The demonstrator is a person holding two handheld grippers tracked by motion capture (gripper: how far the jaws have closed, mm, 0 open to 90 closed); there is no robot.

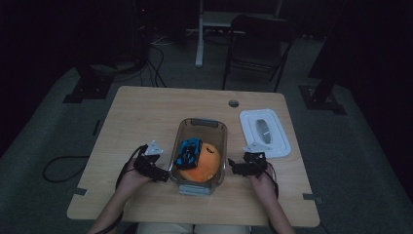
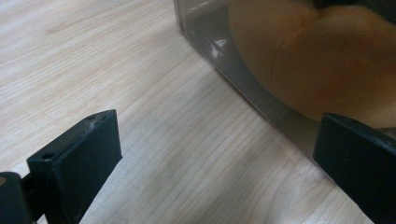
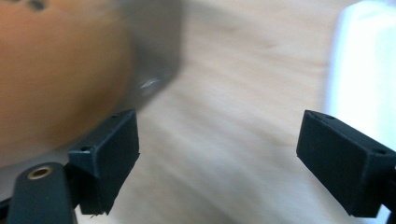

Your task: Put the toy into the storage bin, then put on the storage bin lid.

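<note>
A clear plastic bin [image 1: 222, 146] stands mid-table and holds an orange plush ball [image 1: 204, 168] with a blue toy car [image 1: 188, 152] lying on it. My left gripper [image 1: 163, 174] is open against the bin's left wall [image 2: 243, 79], and the orange plush [image 2: 322, 60] shows through that wall. On the bin's right side my right gripper [image 1: 233, 168] is open, with the bin's corner [image 3: 154, 65] and the plush [image 3: 56, 74] just beyond its left jaw. Nothing lies between either pair of jaws [image 2: 215, 158] [image 3: 219, 158].
A white lid [image 1: 265, 132] lies flat to the right of the bin, close to my right gripper; its edge [image 3: 362, 60] shows in the right gripper view. The table [image 1: 141, 117] has a cable hole [image 1: 234, 103] at the back. A folding chair [image 1: 258, 44] stands beyond it.
</note>
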